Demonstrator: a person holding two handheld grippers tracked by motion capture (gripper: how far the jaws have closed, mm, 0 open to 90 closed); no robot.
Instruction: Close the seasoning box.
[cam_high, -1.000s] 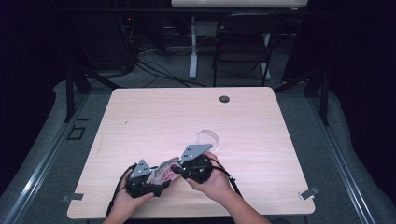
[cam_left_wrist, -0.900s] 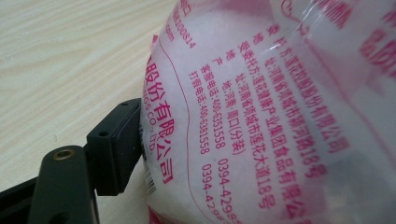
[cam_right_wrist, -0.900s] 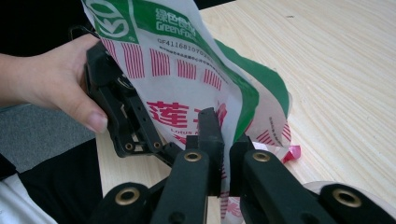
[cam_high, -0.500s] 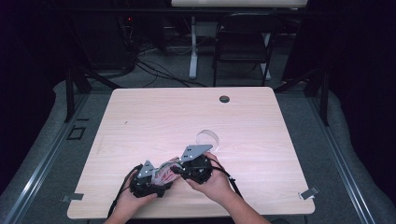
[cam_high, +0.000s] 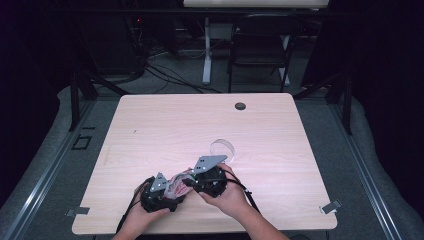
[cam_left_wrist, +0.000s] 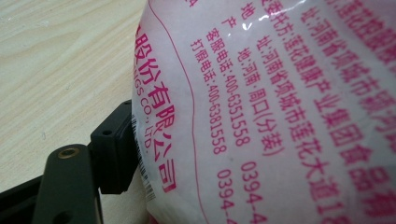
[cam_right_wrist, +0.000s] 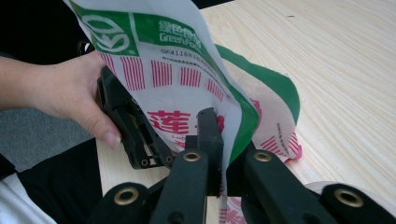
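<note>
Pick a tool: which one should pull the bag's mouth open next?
Probably right. The right tool is already pinched on the bag's upper film edge; the left tool holds the bag body, better as anchor.

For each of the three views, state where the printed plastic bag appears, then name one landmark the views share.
High view: bag near the table's front edge, between the two grippers.
Left gripper view: bag covers the right and centre, red print close up.
Right gripper view: bag centre, its edge pinched in the jaws.
Shared landmark: the wooden table.
</note>
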